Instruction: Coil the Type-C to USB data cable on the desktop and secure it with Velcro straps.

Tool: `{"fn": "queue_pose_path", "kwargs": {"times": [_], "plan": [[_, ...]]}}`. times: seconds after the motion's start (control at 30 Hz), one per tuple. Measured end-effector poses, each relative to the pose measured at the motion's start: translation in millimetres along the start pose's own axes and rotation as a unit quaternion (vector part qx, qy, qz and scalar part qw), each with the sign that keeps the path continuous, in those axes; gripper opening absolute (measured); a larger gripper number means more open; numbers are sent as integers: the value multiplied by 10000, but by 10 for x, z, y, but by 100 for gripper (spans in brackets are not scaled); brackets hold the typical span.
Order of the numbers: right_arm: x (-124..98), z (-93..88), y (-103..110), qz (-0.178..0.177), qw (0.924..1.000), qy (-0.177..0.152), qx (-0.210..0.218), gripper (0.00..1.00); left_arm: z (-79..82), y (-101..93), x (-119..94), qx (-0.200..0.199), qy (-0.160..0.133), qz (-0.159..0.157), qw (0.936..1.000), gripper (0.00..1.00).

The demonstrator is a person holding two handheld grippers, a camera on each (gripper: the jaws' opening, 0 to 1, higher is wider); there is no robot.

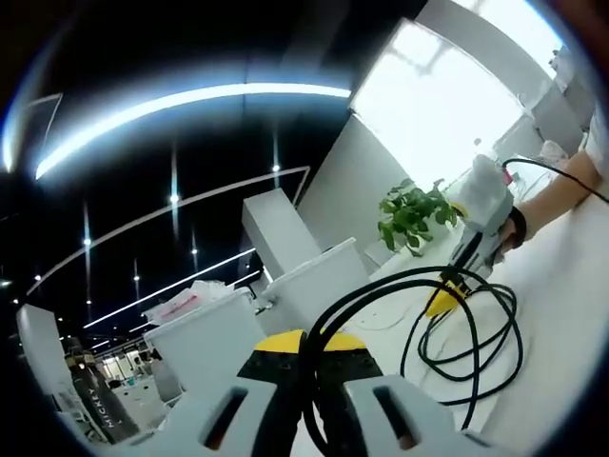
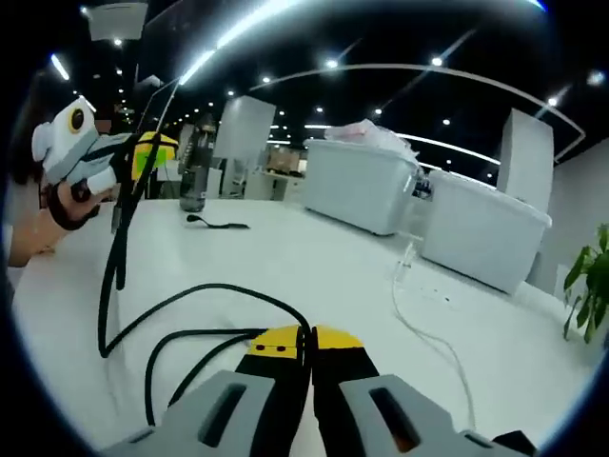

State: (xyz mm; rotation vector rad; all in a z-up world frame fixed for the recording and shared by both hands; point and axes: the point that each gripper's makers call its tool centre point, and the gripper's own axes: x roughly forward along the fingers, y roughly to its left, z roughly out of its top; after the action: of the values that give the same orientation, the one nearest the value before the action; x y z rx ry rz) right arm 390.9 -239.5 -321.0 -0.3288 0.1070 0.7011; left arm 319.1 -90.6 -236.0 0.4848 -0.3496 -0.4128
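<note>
The black cable (image 2: pixel 181 319) vanishes between the right gripper (image 2: pixel 306 345)'s closed jaws, its plugs unseen. The small dark thing (image 2: pixel 217 224) on the worktop (image 2: pixel 333 276) is too tiny to identify.

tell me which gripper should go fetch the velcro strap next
Right, probably. The left gripper is shut on the raised cable loops, keeping the coil together. The right gripper pinches a strand low on the table, nearer the strap.
</note>
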Motion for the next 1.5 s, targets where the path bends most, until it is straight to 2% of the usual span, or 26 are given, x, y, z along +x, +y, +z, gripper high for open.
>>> {"fn": "queue_pose_path", "kwargs": {"times": [0.13, 0.2, 0.27, 0.47, 0.53, 0.63, 0.77, 0.9, 1.07, 1.17, 1.33, 1.4, 1.43, 1.47, 1.5], "plan": [[-54, 175, -2, -106, 9994, -343, -1, 3, -4, -34, 11, -79, -15, -76, 9999, 4], [-80, 251, -62, -367, 9972, -501, -413, 3, 28, -98, 21, -352, -146, -235, 9990, 4], [-103, 277, -58, -399, 9968, -584, -377, 2, 62, -144, 24, -566, -278, -374, 9973, 4], [-245, 623, 44, -159, 9911, -1300, 243, 2, 100, -248, 33, -374, -402, -549, 9970, 4], [-294, 720, 124, -1, 9876, -1489, 496, 2, 110, -309, 34, -353, -434, -616, 9965, 4], [-356, 854, 252, 245, 9807, -1766, 797, 2, 117, -393, 45, -107, -453, -690, 9965, 5], [-404, 936, 373, 312, 9789, -1901, 681, 2, 120, -426, 47, -20, -462, -732, 9962, 5], [-428, 990, 487, 433, 9773, -1987, 602, 2, 117, -484, 49, -92, -495, -860, 9950, 5], [-466, 1050, 604, 690, 9731, -2101, 648, 2, 76, -476, 63, -39, -424, -774, 9961, 9], [-488, 1078, 687, 912, 9697, -2163, 681, 2, 55, -431, 64, -28, -374, -663, 9971, 10], [-528, 1116, 883, 1570, 9573, -2211, 1003, 2, 50, -440, 55, -54, -376, -655, 9971, 14], [-537, 1122, 935, 1768, 9522, -2200, 1169, 2, 60, -474, 39, -33, -393, -690, 9968, 13], [-535, 1114, 950, 1822, 9513, -2171, 1211, 2, 68, -497, 28, 43, -396, -714, 9967, 6], [-530, 1109, 953, 1803, 9520, -2161, 1202, 2, 47, -498, 18, 262, -300, -744, 9964, 5], [-524, 1102, 964, 1812, 9526, -2140, 1177, 2, 35, -521, 24, 287, -256, -805, 9960, 5]]}}
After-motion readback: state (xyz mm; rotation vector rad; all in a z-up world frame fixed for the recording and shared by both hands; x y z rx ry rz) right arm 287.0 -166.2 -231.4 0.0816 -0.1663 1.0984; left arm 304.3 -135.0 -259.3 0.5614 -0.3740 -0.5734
